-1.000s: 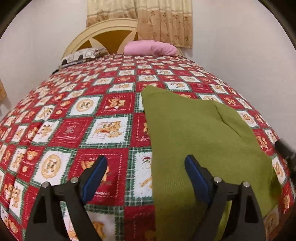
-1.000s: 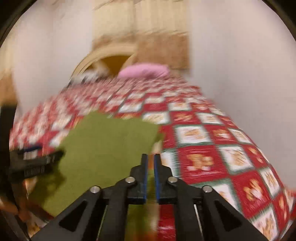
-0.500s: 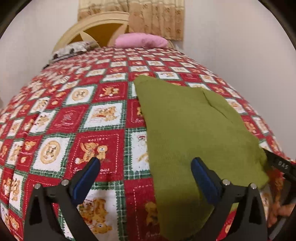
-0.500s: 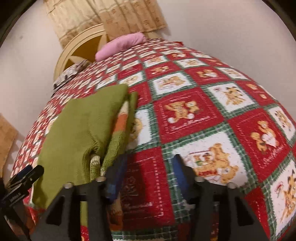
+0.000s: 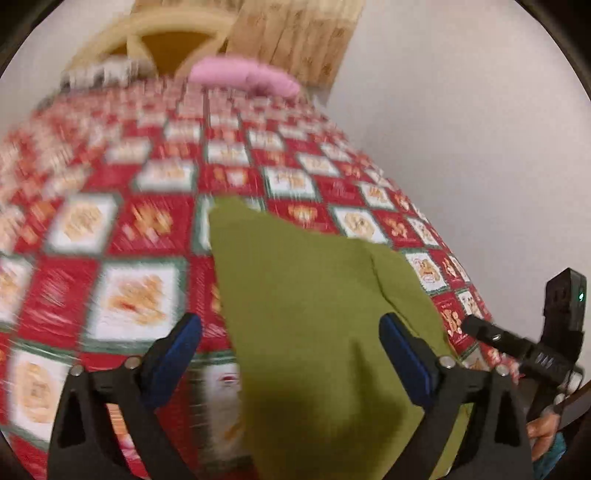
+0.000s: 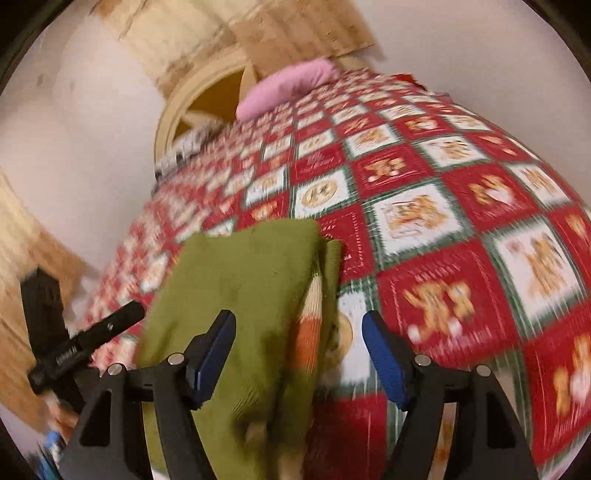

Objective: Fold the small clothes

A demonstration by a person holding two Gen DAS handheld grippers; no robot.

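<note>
Now the green garment (image 5: 317,325) lies folded on the bed (image 5: 147,221), just ahead of both tools. Left hand-held gripper (image 5: 290,354): jaws wide but closing, pads clear of the cloth, whose left part shows between and beyond them. Right hand-held gripper (image 6: 299,354): jaws opening, pads apart, nothing pinched; the garment's right edge, with an orange and cream stripe, lies between them. Far ahead of both sits a pink pillow (image 6: 288,88) by the headboard (image 5: 166,33).

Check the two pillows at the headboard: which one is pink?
The pink pillow, lying nearer the wall side of the bed. The other pillow beside it is pale with a dark pattern, blurred.
</note>
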